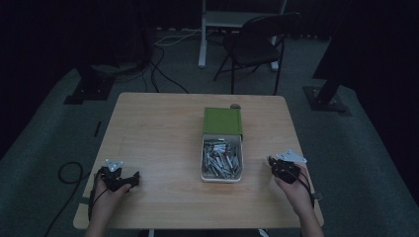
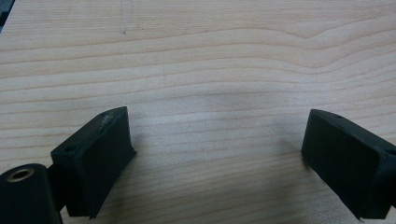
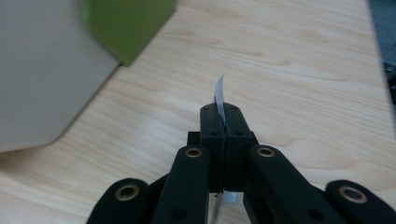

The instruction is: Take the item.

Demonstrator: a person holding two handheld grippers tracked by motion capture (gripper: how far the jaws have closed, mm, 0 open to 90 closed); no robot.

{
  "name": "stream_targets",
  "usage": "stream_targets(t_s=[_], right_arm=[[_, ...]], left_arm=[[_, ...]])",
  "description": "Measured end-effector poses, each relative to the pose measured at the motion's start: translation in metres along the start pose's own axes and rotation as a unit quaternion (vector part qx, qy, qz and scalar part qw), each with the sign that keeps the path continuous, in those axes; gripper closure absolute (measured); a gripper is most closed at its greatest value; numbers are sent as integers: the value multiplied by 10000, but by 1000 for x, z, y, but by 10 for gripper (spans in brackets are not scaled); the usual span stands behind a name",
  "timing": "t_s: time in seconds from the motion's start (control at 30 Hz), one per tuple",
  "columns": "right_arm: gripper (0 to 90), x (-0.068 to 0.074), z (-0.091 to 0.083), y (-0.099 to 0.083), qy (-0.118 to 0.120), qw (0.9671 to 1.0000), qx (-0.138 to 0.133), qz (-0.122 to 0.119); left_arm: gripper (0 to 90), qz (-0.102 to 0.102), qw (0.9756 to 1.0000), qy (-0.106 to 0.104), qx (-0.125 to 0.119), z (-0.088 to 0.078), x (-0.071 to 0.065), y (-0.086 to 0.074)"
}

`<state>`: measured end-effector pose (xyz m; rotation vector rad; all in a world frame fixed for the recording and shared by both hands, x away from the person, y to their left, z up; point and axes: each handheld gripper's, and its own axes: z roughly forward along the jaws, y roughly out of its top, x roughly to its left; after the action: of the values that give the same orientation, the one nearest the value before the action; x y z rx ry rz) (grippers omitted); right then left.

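A white open box (image 1: 221,177) holding several silvery packets (image 1: 221,159) sits at the table's middle, half pulled out of its green sleeve (image 1: 222,121). My right gripper (image 1: 272,161) hovers low to the right of the box. In the right gripper view its jaws (image 3: 225,122) are shut on a thin silvery strip (image 3: 219,95), seen edge-on and sticking out past the tips. The white box wall (image 3: 42,70) and green sleeve (image 3: 126,23) lie to its left. My left gripper (image 1: 134,178) rests near the table's front left, open over bare wood (image 2: 215,149).
The light wooden table (image 1: 163,133) has bare room left of the box and along the front edge. A small dark object (image 1: 235,105) lies behind the sleeve. Beyond the table stand a black chair (image 1: 257,44), cables and dark stands on the floor.
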<state>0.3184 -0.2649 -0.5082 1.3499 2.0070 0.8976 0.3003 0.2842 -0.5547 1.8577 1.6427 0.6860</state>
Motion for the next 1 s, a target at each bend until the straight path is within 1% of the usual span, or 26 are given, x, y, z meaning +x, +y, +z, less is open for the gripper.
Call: stream_targets(t_s=[0.1,0.13,0.17,0.27,0.33,0.37,0.43,0.47,0.63,0.77,0.83,0.87,0.93,1.0], right_arm=[[891,6,4,-2,100,9999,24,16],[891,6,4,-2,100,9999,24,16],[884,14,9,-6,219,9997,88,-43],[884,17,11,-7,228,9997,101,-88],[883,21,15,-11,292,9993,177,-123],[883,25,20,-15,365,9990,237,-142],[879,28,24,-19,472,9983,316,-138],[879,29,25,-21,475,9982,341,-156],[876,31,27,-26,486,9980,356,-170],[867,31,27,-27,513,9979,323,-232],[847,31,27,-27,593,9975,326,-213],[834,30,26,-27,651,9972,338,-160],[810,29,26,-27,716,9968,329,-167],[767,29,25,-27,791,9961,335,-185]], left_arm=[[93,0,10000,0,-1,0,0,0],[93,0,10000,0,-1,0,0,0],[92,1,10000,0,1,0,0,0],[93,0,10000,0,-1,0,0,0],[93,1,10000,-1,0,0,0,0],[93,1,10000,-1,-1,0,0,0],[93,3,10000,0,2,0,0,0],[93,1,10000,0,1,0,0,0],[93,2,10000,-1,0,0,0,0],[93,2,10000,0,0,0,0,0],[92,2,10000,0,1,0,0,0],[93,2,10000,0,0,0,0,0],[93,1,10000,0,-1,0,0,0],[93,4,10000,0,2,0,0,0]])
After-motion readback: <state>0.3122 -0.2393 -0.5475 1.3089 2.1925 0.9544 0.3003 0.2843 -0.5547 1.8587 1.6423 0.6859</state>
